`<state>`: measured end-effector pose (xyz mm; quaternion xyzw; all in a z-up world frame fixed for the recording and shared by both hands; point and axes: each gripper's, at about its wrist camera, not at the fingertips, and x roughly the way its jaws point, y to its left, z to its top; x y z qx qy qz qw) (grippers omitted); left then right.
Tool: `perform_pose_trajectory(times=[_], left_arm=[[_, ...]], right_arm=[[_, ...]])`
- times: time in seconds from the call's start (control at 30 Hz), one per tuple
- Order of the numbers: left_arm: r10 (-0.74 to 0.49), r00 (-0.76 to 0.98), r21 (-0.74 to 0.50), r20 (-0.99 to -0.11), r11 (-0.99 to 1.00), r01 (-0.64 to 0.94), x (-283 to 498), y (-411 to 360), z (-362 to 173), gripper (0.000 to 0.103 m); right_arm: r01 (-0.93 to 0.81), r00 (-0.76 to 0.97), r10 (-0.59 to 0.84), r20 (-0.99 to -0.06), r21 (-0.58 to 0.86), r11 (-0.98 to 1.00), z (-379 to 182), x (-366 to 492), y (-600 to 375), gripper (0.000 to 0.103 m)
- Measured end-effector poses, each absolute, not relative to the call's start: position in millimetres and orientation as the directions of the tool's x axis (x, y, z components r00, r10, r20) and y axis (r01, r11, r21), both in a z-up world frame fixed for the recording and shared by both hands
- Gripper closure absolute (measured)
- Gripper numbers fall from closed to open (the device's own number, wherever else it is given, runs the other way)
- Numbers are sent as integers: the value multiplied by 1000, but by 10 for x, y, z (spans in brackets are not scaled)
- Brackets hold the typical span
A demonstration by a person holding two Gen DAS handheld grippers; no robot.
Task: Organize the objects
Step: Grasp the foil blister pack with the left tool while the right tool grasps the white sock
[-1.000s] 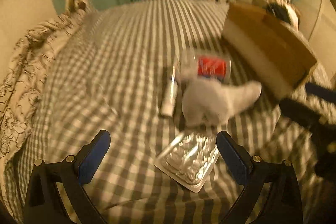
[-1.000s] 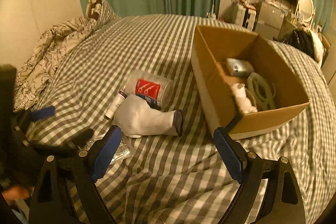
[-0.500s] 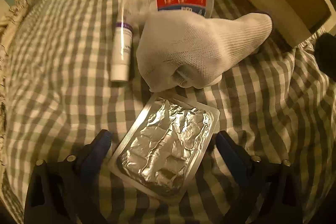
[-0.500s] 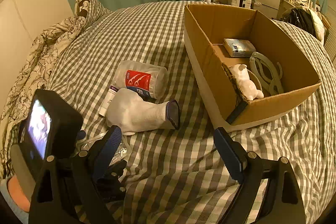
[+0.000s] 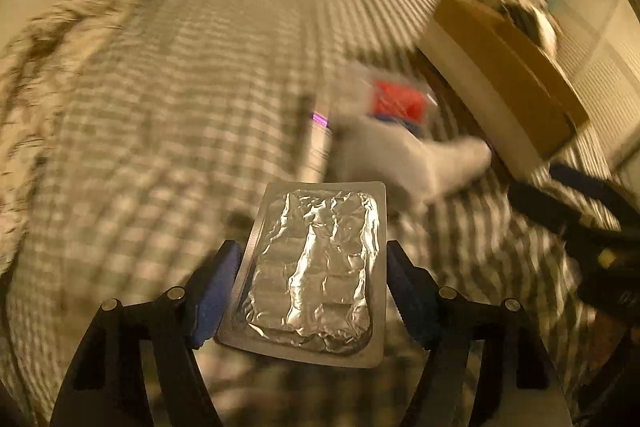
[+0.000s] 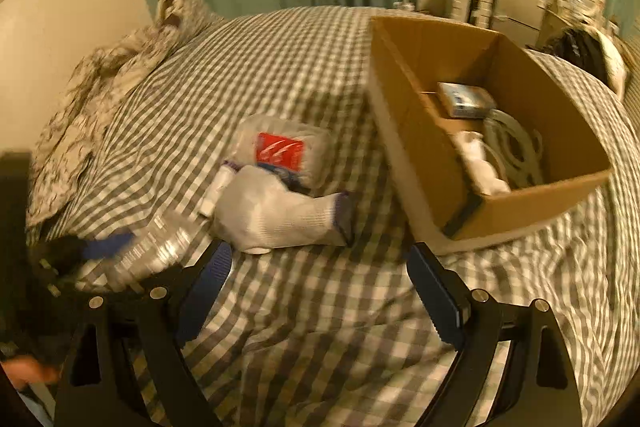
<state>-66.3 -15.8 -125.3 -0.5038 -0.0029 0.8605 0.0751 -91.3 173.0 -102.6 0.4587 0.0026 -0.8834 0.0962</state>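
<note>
Your left gripper fingers pinch the foil pack only by its thin edges, right gripper fingers wide and empty, so it may buckle and drop short of the box.

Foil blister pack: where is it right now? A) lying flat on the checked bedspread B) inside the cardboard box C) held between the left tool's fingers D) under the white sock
C: the foil blister pack sits clamped between the left tool's blue fingers, raised off the bedspread.
</note>
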Motion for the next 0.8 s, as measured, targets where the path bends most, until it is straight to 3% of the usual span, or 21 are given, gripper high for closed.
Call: perform_pose_trajectory(times=[0.2,0.63,0.8], left_arm=[[12,-573,5,-820,-1000,-28,-780,-419,-1043,30],[-3,-532,6,-847,-1000,-5,-1109,-477,-1287,30],[12,-518,-4,-855,-1000,-17,-1079,-459,-1337,30]], right_arm=[[312,-543,-158,-824,-24,-950,-1132,-1115,1286,14],[310,-354,-101,-930,-14,-951,-1881,-1631,1153,14],[296,-380,-104,-919,-14,-955,-1866,-1612,1180,29]])
